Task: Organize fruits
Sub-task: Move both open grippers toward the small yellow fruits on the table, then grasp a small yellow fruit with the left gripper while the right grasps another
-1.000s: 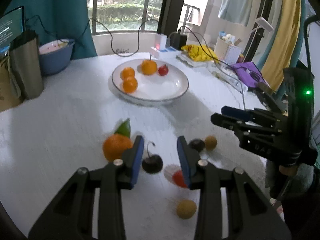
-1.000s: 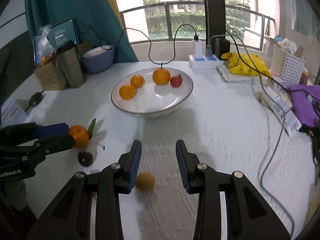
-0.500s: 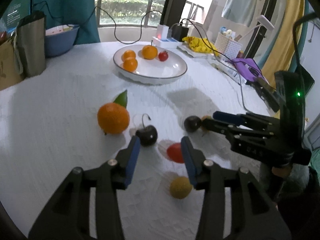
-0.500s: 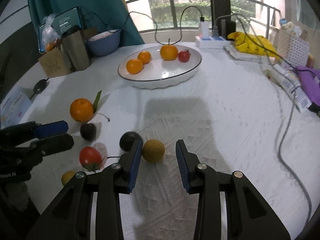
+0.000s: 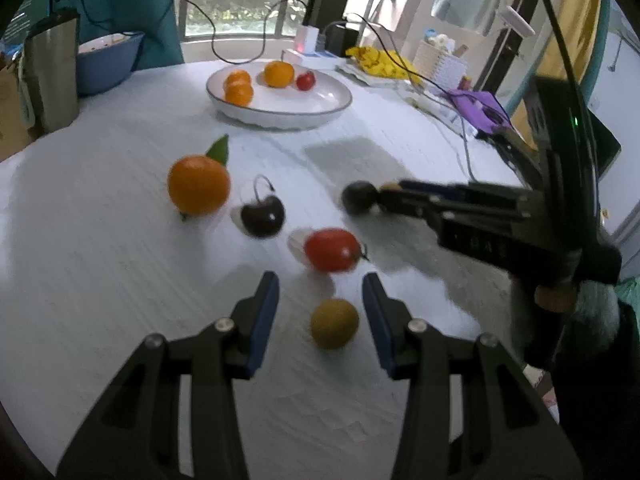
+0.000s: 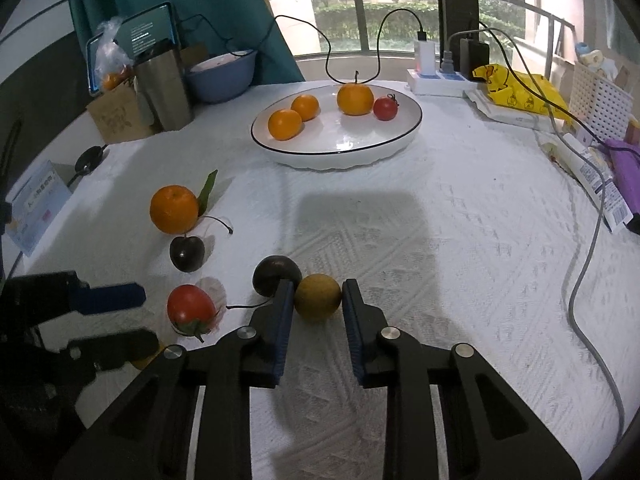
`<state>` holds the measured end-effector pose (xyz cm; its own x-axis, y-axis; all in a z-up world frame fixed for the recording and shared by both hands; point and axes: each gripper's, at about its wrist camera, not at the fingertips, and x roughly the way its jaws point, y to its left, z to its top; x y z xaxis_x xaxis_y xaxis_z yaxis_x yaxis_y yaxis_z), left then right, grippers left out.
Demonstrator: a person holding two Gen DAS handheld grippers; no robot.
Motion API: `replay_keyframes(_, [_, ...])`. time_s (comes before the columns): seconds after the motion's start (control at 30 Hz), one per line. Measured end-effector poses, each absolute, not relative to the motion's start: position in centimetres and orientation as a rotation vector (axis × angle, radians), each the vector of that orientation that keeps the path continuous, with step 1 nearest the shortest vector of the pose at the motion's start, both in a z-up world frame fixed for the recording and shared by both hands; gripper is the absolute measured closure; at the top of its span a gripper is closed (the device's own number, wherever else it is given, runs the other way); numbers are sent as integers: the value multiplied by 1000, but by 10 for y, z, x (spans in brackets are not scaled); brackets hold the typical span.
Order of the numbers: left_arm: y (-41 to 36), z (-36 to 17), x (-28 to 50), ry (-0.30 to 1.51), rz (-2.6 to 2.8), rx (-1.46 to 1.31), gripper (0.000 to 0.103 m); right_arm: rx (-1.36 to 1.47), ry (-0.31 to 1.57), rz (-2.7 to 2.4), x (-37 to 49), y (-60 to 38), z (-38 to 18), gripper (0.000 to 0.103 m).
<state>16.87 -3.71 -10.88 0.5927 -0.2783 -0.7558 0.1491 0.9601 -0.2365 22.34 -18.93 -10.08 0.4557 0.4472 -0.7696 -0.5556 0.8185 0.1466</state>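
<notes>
Left wrist view: the left gripper (image 5: 320, 300) stands with its jaws apart just above the white tablecloth (image 5: 100, 280), and a small yellow-brown fruit (image 5: 334, 323) lies between the blue pads, nearer the right-hand one and touching neither. Just beyond the fingertips lies a red tomato (image 5: 331, 249); farther on are a dark cherry (image 5: 263, 219) with a curled stem and a large orange (image 5: 198, 190) with a green leaf. This view shows the right gripper (image 5: 396, 196) from the side, its tips beside a dark round fruit (image 5: 359, 199), but motion blur hides how far its jaws stand apart.

Right wrist view: the right gripper's jaws are parted around a second yellow-brown fruit (image 6: 317, 297); both pads lie close beside it, and whether they touch it cannot be told. The dark round fruit sits touching the outside of the left-hand pad. Only a yellow sliver under the left gripper's lower finger marks the first small fruit. The white plate (image 6: 400, 136) is seen more clearly, holding three oranges and a red tomato near its far side. A steel tumbler (image 6: 164, 88) and a blue bowl (image 6: 222, 76) stand at the table's far left.
</notes>
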Motion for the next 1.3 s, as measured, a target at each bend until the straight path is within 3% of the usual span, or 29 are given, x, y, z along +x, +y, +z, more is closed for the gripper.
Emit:
replay_keyframes(0.33, [-54, -119, 159, 922, -245, -34, 59, -123, 888, 602, 214, -196, -97, 76])
replay_keyframes(0.5, [-54, -119, 157, 921, -236, -12, 76, -116, 871, 588, 210, -203, -91, 76])
replay_keyframes(1.3, [-27, -82, 174, 837, -226, -110, 76, -126, 798, 588, 215, -202, -56, 76])
